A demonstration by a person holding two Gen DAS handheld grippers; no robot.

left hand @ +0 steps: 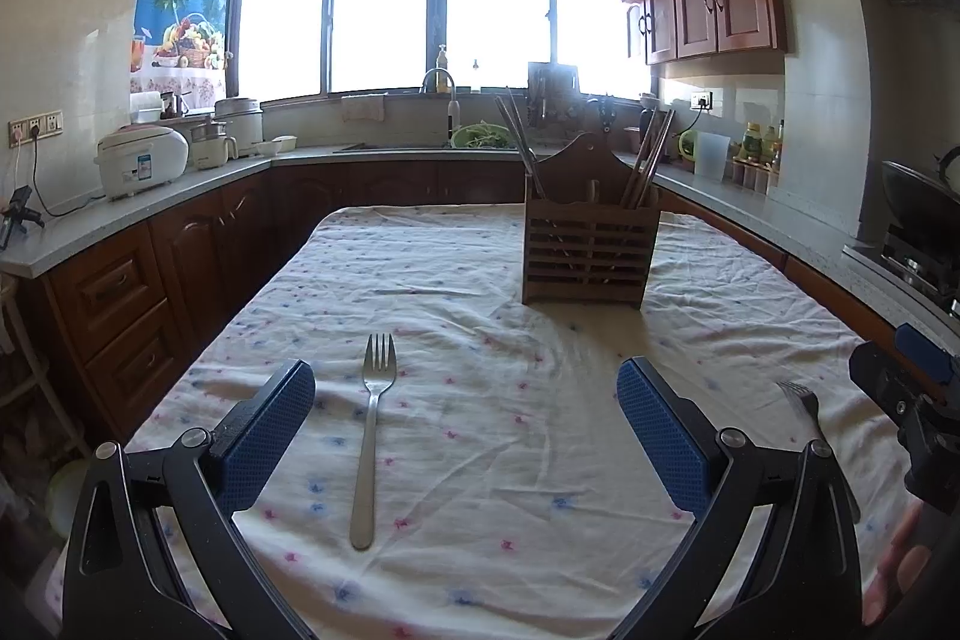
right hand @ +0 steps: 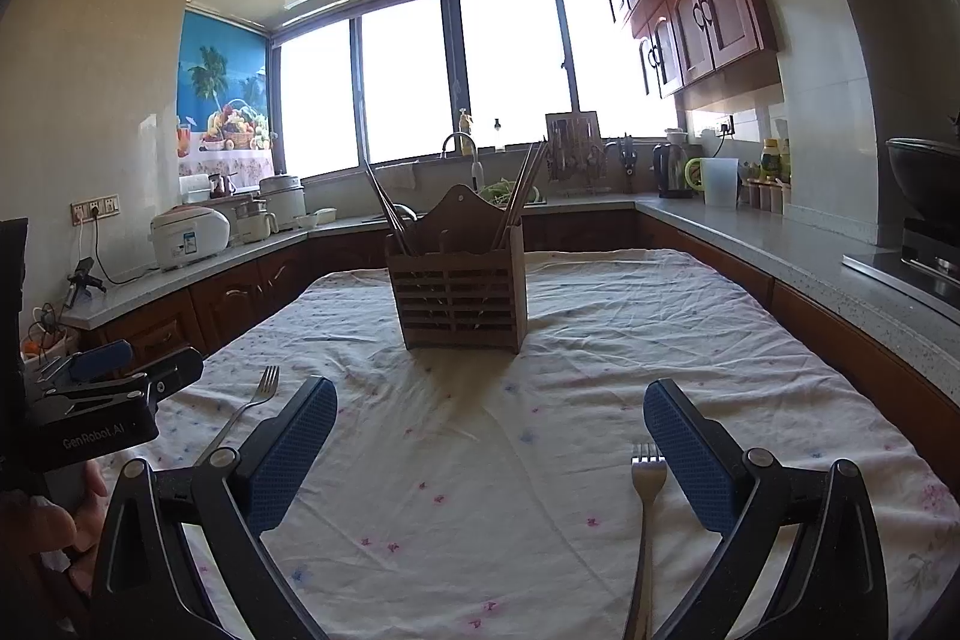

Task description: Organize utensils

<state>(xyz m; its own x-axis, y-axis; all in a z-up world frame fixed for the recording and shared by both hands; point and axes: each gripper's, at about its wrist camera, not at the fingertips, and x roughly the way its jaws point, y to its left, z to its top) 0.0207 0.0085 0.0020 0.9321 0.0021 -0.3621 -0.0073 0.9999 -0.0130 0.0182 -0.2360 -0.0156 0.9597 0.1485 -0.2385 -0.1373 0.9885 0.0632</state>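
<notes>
Both grippers hover low over a table spread with a white, flower-dotted cloth (left hand: 480,280). The left gripper (left hand: 465,424) has its blue-padded fingers spread wide with nothing between them but cloth and a fork. That left fork (left hand: 372,436) lies flat on the cloth, tines pointing away toward the windows, closer to the left finger than the right and touching neither.

The right gripper (right hand: 489,445) is spread wide too, holding nothing. The right fork (right hand: 645,514) lies flat just inside its right finger, tines pointing away, handle running out of the bottom of the right wrist view.

Farther down the table stands a wooden slatted holder (right hand: 459,292), upright, well apart from both forks. Chopsticks (right hand: 522,196) lean out of its left and right compartments.

Beyond the table, a counter runs around the kitchen, with a rice cooker (left hand: 141,157) on the left.
</notes>
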